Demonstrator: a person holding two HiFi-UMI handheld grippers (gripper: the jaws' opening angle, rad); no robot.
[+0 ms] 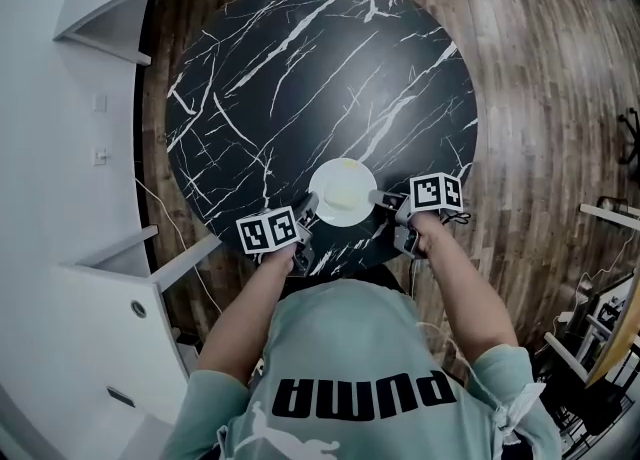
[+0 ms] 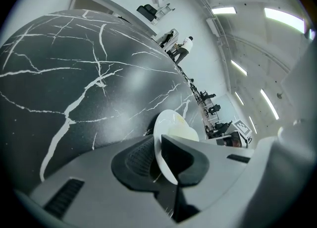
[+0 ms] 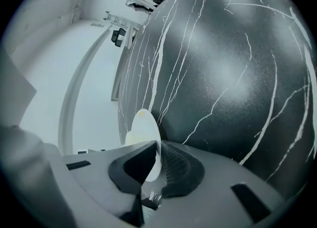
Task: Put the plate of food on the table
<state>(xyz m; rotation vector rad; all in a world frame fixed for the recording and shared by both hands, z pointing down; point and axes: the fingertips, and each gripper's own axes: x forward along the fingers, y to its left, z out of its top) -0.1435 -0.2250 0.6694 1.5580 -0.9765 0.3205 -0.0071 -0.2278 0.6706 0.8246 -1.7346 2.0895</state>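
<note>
Both bare forearms reach forward from the person's chest and converge on the white plate (image 1: 343, 193), which is over the near edge of the round table (image 1: 300, 78). The left gripper (image 1: 308, 213) has its jaws closed on the plate's left rim, one jaw above and one below. The right gripper (image 1: 385, 200) clamps the opposite rim the same way. A pale yellow portion of food (image 1: 347, 186) lies on the plate. Whether the plate touches the tabletop cannot be told. Each gripper carries a cube with black-and-white square markers. The person's pale green shirt (image 1: 350, 348) bears "PUMA" in black letters, upside down in the head view. The tabletop is black marble with white veins and holds nothing but the plate. The wooden plank floor (image 1: 540, 68) surrounds it, and a white wall (image 1: 50, 148) runs along the left.
</note>
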